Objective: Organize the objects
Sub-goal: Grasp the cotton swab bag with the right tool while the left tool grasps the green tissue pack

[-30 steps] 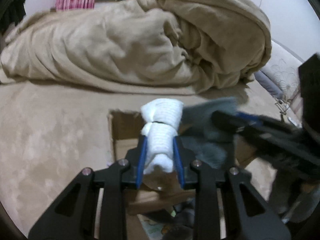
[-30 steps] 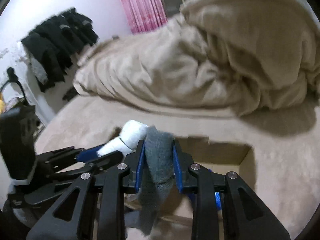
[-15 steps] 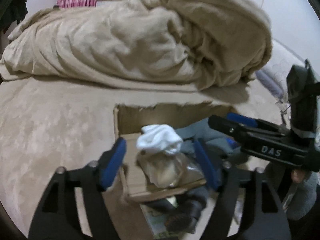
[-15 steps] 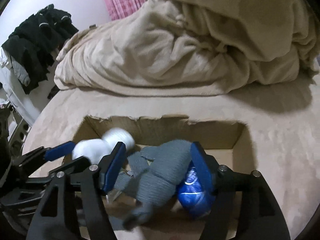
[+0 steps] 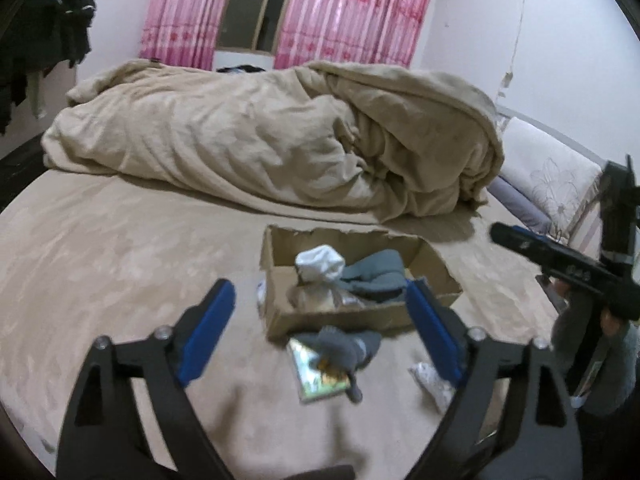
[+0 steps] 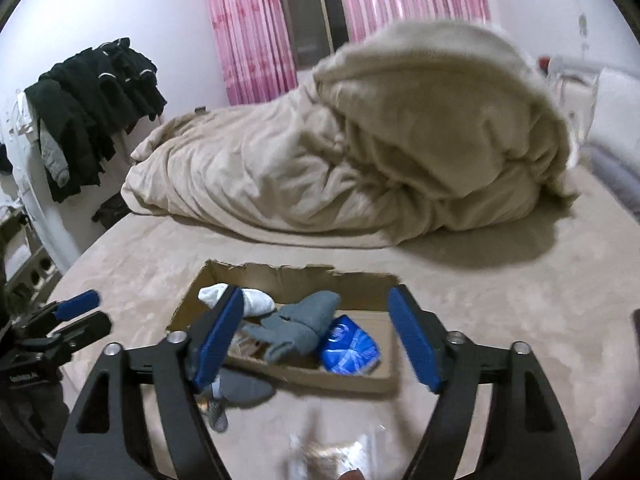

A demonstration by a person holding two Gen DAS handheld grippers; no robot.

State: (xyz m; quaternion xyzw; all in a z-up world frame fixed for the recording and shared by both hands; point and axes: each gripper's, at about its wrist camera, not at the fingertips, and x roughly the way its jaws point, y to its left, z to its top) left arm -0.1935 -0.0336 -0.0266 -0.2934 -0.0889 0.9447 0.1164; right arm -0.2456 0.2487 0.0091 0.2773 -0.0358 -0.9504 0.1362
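A cardboard box [image 5: 280, 248] [image 6: 360, 280] lies on the bed. In it lie a rolled white sock [image 5: 320, 265] [image 6: 256, 300], a grey sock [image 5: 376, 270] [image 6: 304, 320] and a blue packet [image 6: 350, 350]. My left gripper [image 5: 320, 332] is open and empty, pulled back above the bed in front of the box. My right gripper [image 6: 316, 344] is open and empty, also back from the box. Another grey sock [image 5: 344, 348] [image 6: 240, 390] lies on a shiny packet [image 5: 316, 376] in front of the box. The right gripper shows at the right edge of the left wrist view [image 5: 560, 264].
A rumpled beige blanket [image 5: 280, 140] is piled behind the box. A small white packet [image 5: 430, 380] and a clear wrapper [image 6: 332, 456] lie on the bed near me. Dark clothes [image 6: 80, 112] hang at the left. A headboard cushion [image 5: 552, 176] is at the right.
Both grippers opened and dropped their socks into the box: the left let go the white sock, the right the grey sock. Both then pulled back and up from the box.
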